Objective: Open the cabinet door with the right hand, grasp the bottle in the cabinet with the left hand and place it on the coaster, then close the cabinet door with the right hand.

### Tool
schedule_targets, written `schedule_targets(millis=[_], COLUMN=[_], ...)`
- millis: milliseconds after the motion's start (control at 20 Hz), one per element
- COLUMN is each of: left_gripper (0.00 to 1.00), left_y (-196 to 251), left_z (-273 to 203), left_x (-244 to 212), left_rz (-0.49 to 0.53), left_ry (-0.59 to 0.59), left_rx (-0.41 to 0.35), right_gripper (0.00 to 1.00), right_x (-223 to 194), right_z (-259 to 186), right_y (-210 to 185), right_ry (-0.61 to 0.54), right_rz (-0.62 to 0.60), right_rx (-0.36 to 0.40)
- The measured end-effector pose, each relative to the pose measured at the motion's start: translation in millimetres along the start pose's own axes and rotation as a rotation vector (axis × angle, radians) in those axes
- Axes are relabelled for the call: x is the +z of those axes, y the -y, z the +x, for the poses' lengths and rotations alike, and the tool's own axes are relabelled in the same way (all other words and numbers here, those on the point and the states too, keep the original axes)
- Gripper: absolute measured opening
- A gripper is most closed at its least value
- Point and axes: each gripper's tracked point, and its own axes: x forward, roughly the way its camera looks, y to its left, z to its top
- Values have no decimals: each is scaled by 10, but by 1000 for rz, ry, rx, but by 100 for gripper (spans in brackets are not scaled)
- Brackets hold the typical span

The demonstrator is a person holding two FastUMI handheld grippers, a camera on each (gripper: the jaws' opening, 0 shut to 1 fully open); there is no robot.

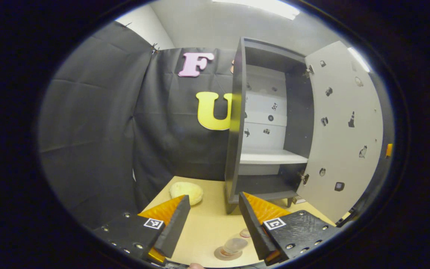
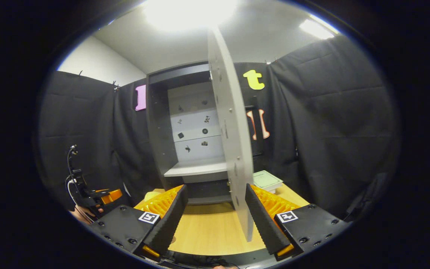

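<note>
A: Where is the bottle [image 1: 234, 245] sitting right now?

B: In the left gripper view it is standing on the coaster [image 1: 228, 253], on the table [image 1: 207, 224], out in front of the cabinet [image 1: 263, 123]. It is a clear thing, low in the picture, and it is showing between the left gripper's fingers without either finger touching it.

A: So the left gripper [image 1: 213, 224] is not holding it?

B: No. Its jaws are standing spread wide, released, with nothing pressed between them. The bottle is lying just beyond and below the gap.

A: And the cabinet itself?

B: It is standing at the back of the table against the black cloth. The door [image 1: 340, 130] is hanging open, swung out to the cabinet's right side in the left gripper view. Inside, a white shelf [image 1: 271, 157] is crossing the cabinet about halfway up.

A: What is the right gripper [image 2: 215, 213] doing?

B: It is facing the cabinet with the door's edge [image 2: 233, 149] running down between its fingers, nearer the right finger. Its jaws are also gaping apart. Whether a finger is touching the door, I cannot tell.

A: Anything else near the cabinet?

B: A pale yellow lump [image 1: 186, 192] is resting on the table just left of the cabinet's foot. In the right gripper view a green-white booklet [image 2: 267, 180] is lying on the table to the cabinet's right, behind the door. Far to the left of the cabinet there, the other gripper [image 2: 99, 196] is showing, with a hand [image 2: 82, 215] on it.
</note>
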Motion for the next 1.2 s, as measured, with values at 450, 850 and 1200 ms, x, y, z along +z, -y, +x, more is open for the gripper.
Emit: schedule_targets(millis=[450, 850, 1200], left_gripper=[79, 81, 79], left_y=[252, 447, 355], left_z=[-296, -786, -984], left_x=[97, 105, -56], left_rz=[19, 44, 26], left_ry=[8, -9, -47], left_rx=[38, 147, 221], right_gripper=[98, 98, 98], right_x=[668, 937, 845], right_z=[89, 598, 879], right_y=[1012, 1364, 1204], right_ry=[67, 42, 1], right_rz=[56, -3, -43], right_rx=[-100, -30, 56])
